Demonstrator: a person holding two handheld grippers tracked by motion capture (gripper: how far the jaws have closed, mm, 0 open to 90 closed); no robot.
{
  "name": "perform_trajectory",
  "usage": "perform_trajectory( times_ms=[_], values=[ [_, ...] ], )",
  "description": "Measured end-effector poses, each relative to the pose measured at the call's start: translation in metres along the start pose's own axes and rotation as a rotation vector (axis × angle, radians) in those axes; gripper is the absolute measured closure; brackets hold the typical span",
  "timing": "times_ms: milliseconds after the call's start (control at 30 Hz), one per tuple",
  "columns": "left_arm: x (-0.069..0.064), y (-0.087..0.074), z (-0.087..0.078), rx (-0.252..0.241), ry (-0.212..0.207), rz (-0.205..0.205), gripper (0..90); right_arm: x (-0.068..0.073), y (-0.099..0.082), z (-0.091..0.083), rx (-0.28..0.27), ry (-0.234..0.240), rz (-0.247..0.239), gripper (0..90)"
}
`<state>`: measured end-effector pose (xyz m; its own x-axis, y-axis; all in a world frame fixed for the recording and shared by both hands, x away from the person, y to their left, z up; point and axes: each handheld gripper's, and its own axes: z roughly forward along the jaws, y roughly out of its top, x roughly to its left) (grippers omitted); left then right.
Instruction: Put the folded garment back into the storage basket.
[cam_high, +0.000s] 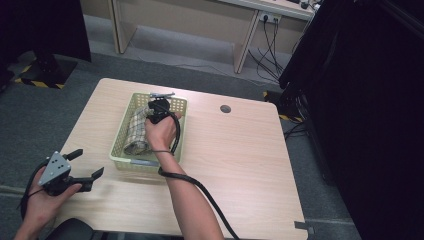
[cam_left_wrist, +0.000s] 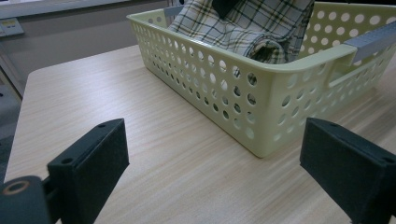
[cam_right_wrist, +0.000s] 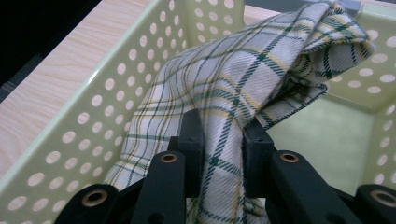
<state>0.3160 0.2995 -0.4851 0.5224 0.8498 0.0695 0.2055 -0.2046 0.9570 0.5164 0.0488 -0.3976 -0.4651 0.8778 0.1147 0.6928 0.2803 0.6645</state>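
A pale green perforated basket (cam_high: 125, 161) sits left of centre on the wooden table, with a plaid cloth (cam_high: 135, 132) bunched inside it. My right gripper (cam_high: 151, 116) reaches down into the basket's far half. In the right gripper view its jaws (cam_right_wrist: 219, 135) pinch a fold of the plaid cloth (cam_right_wrist: 247, 70), which rises ahead against the basket wall (cam_right_wrist: 116, 79). My left gripper (cam_high: 91, 162) rests low over the table's front left corner, open with nothing in it. In the left gripper view the wide-apart jaws (cam_left_wrist: 215, 154) face the basket's near corner (cam_left_wrist: 261, 93) and the cloth (cam_left_wrist: 233, 28) inside.
A round cable hole (cam_high: 225, 108) lies in the tabletop (cam_high: 240, 160) right of the basket. The right gripper's black cable (cam_high: 200, 190) trails back across the table. A dark curtain (cam_high: 360, 100) stands at the right, and a wooden desk (cam_high: 190, 20) beyond.
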Motion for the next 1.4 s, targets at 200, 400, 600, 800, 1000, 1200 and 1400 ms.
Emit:
perform_trajectory(
  times_ms=[200, 400, 600, 800, 1000, 1200, 1400],
  values=[
    [0.000, 0.000, 0.000, 0.000, 0.000, 0.003, 7.3, -0.002, -0.001, 0.002, 0.008, -0.007, -0.003, 74.7],
    [0.000, 0.000, 0.000, 0.002, -0.001, 0.005, 7.4, -0.003, -0.002, 0.002, 0.010, -0.013, -0.004, 74.2],
    [0.000, 0.000, 0.000, 0.000, -0.004, 0.006, 7.5, -0.006, -0.003, 0.004, 0.017, -0.021, -0.001, 73.7],
    [0.000, 0.000, 0.000, -0.002, -0.004, 0.004, 7.5, -0.008, -0.004, 0.005, 0.019, -0.029, -0.001, 72.5],
    [0.000, 0.000, 0.000, -0.002, -0.004, 0.004, 7.6, -0.010, -0.005, 0.005, 0.021, -0.040, -0.001, 69.5],
    [0.000, 0.000, 0.000, -0.003, -0.007, 0.005, 7.6, -0.011, -0.005, 0.004, 0.030, -0.083, -0.025, 54.0],
    [0.000, 0.000, -0.001, -0.006, -0.008, 0.001, 7.6, -0.015, -0.004, -0.001, 0.036, -0.115, -0.011, 40.2]
  ],
)
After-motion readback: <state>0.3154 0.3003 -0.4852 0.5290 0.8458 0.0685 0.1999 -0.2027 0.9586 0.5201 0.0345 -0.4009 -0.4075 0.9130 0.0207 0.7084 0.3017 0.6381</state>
